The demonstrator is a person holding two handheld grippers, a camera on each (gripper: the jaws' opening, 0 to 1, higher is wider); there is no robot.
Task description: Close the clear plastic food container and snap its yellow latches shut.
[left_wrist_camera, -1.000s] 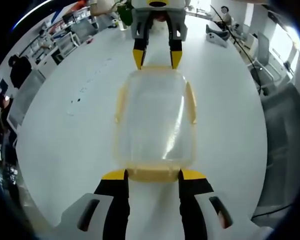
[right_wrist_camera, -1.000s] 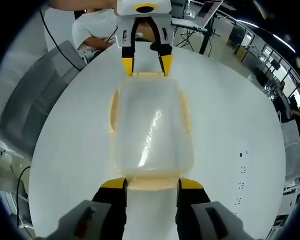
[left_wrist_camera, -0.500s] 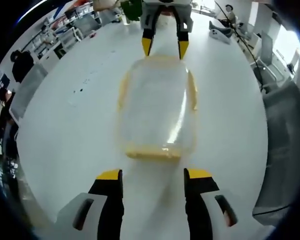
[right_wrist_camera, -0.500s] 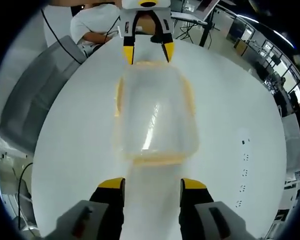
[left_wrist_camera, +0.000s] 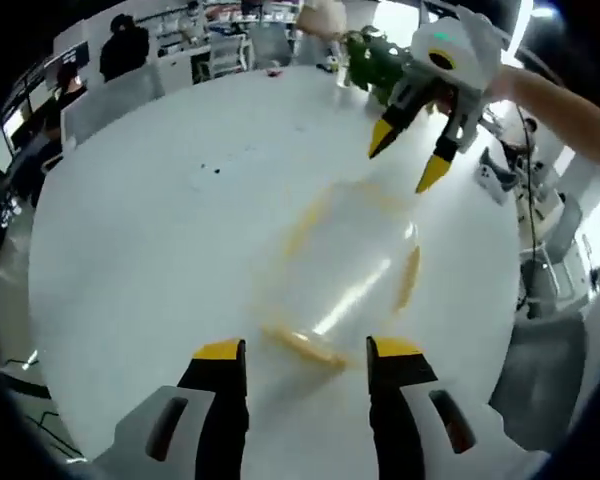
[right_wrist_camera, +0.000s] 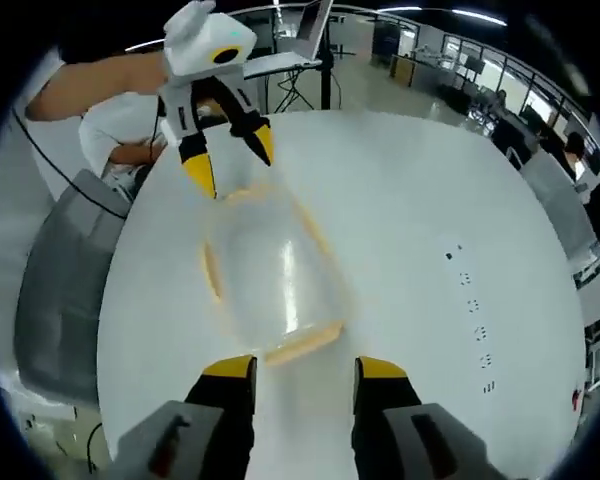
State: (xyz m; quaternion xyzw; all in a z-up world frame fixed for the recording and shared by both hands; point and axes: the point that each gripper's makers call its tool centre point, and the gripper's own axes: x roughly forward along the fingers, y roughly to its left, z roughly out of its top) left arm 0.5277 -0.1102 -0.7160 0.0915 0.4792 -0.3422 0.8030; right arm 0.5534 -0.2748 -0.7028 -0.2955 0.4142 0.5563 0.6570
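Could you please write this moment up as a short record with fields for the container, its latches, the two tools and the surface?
container: clear plastic food container, lid on, lying on the table
latches: yellow latches along its edges; too blurred to tell whether they are snapped
left tool: left tool open, clear of the container, holding nothing
right tool: right tool open, clear of the container, holding nothing
surface: round white table
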